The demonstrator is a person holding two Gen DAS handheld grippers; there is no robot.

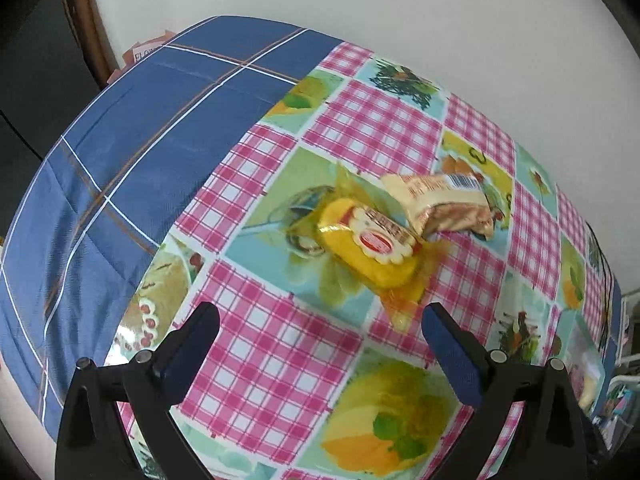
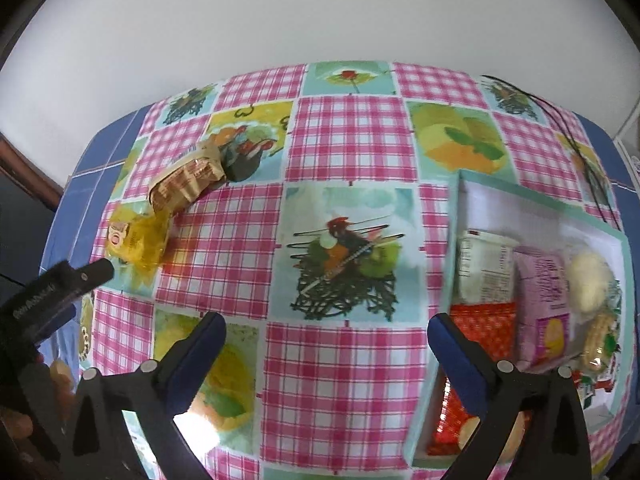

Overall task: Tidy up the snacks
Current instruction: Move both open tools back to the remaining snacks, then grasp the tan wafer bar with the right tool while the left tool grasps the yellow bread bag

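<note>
Lying loose on desk (image 1: 280, 344): two snacks, one yellow cake packet (image 1: 372, 246) touching one beige wafer packet (image 1: 440, 200) | box (image 2: 536, 200): several packets | left tool (image 1: 320, 344), right tool (image 2: 326, 352): both released, empty.

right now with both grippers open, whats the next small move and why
Probably ease the left gripper forward and down over the yellow wrapped snack cake. It lies loose on the checked tablecloth just ahead of the open, empty jaws, touching the beige crinkled snack packet. Both are still outside the pale green open box that already holds other snacks.
</note>
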